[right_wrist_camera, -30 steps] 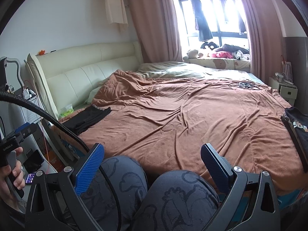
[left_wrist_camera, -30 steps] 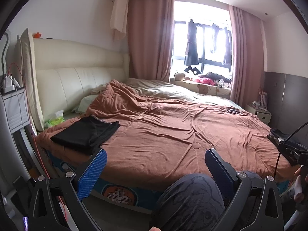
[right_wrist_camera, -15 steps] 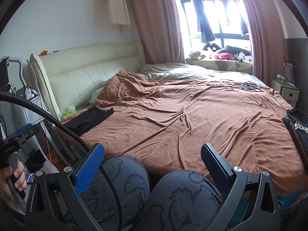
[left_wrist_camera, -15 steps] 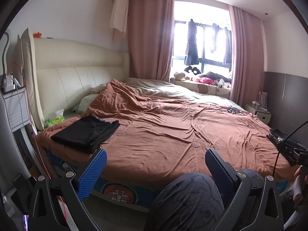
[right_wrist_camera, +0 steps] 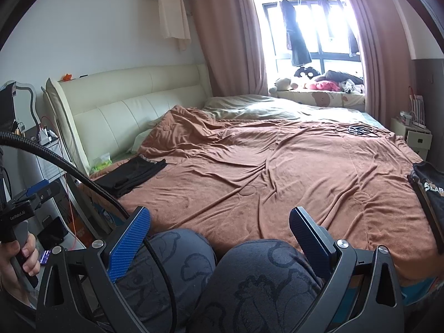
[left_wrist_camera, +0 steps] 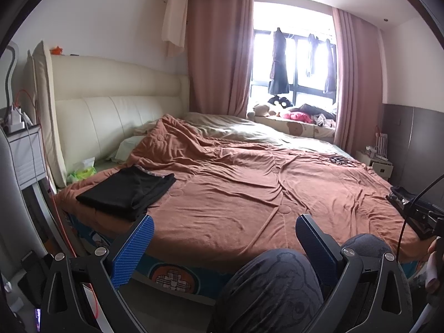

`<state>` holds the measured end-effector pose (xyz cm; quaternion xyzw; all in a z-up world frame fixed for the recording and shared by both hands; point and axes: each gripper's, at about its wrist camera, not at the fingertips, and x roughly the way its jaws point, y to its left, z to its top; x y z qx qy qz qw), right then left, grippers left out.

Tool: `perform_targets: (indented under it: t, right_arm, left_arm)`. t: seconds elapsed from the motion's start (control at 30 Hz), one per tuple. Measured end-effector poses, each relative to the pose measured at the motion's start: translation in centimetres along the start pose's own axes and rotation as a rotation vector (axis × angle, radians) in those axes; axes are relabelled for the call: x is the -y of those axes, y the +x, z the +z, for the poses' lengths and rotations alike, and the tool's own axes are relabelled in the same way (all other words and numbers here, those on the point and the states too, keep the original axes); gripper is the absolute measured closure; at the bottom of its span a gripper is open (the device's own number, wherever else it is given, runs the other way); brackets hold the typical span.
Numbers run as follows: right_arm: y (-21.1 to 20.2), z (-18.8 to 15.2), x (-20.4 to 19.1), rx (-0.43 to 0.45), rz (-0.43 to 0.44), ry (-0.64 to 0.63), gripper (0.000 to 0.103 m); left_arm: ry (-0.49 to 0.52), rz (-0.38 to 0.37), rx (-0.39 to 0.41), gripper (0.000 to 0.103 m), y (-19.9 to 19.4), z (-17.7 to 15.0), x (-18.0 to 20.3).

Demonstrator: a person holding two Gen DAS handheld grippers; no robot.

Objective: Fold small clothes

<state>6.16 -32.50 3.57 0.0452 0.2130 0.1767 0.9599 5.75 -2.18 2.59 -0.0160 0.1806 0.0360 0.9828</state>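
Clothes: one folded black garment (left_wrist_camera: pixel 130 191) on the bed (left_wrist_camera: pixel 249 194) near the headboard (left_wrist_camera: pixel 116 119); both grippers' fingers spread wide, empty: left gripper (left_wrist_camera: pixel 222 238), right gripper (right_wrist_camera: pixel 219 230).

Both fisheye views looked from low beside the bed's near edge, above the person's patterned grey knees (right_wrist_camera: pixel 249 283), facing across the rumpled brown blanket (left_wrist_camera: pixel 249 194) toward the pink-curtained window (left_wrist_camera: pixel 294 63). The left view sat nearer the cream padded headboard (left_wrist_camera: pixel 111 116). Both shared the folded black garment (left_wrist_camera: pixel 130 191) and the blanket.
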Motion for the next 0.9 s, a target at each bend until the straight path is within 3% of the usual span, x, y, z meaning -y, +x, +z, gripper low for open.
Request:
perform_targets:
  t: [0.9]
  right_arm:
    - [0.68,0.03,-0.02,-0.015,-0.023,-0.001,0.002]
  left_arm:
    - [0.012,-0.006,0.014,0.000,-0.39,0.15,0.26]
